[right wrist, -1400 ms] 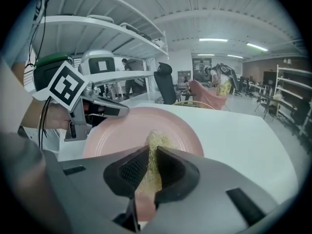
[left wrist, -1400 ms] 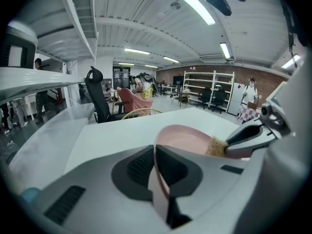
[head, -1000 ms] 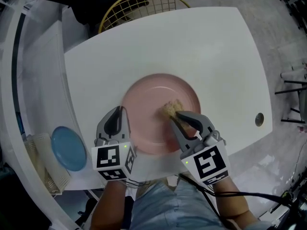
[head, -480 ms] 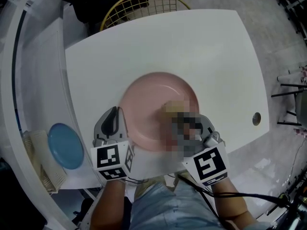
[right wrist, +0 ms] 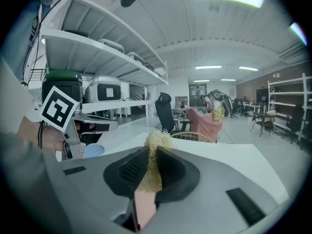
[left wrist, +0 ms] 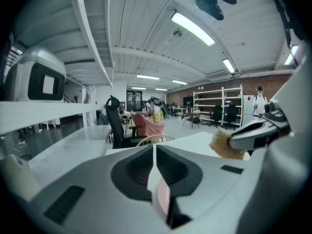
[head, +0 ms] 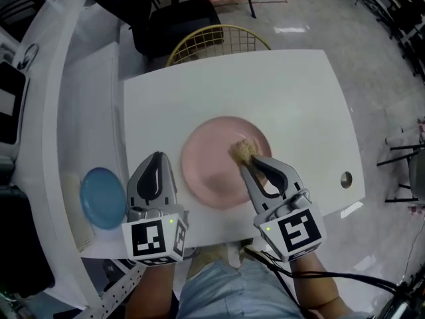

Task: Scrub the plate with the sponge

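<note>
A pink plate (head: 216, 178) lies near the front edge of the white table (head: 299, 98). My right gripper (head: 245, 159) is shut on a tan, fibrous sponge (head: 243, 151) and holds it against the plate's right half. In the right gripper view the sponge (right wrist: 157, 141) sticks up between the closed jaws of that gripper (right wrist: 152, 151). My left gripper (head: 158, 157) hovers just left of the plate's rim, apart from it. Its jaws (left wrist: 153, 147) are shut with only a thin slit between them. The left gripper view shows the sponge (left wrist: 223, 144) at the right.
A blue plate (head: 103, 198) lies on the white counter to the left. A yellow wire chair (head: 216, 42) stands behind the table, and a black office chair (head: 176, 15) behind that. A round hole (head: 345, 179) is in the table's right edge.
The head view has shifted. My left gripper has drawn back a little from the plate's left rim. The right gripper still holds the sponge on the plate's right half.
</note>
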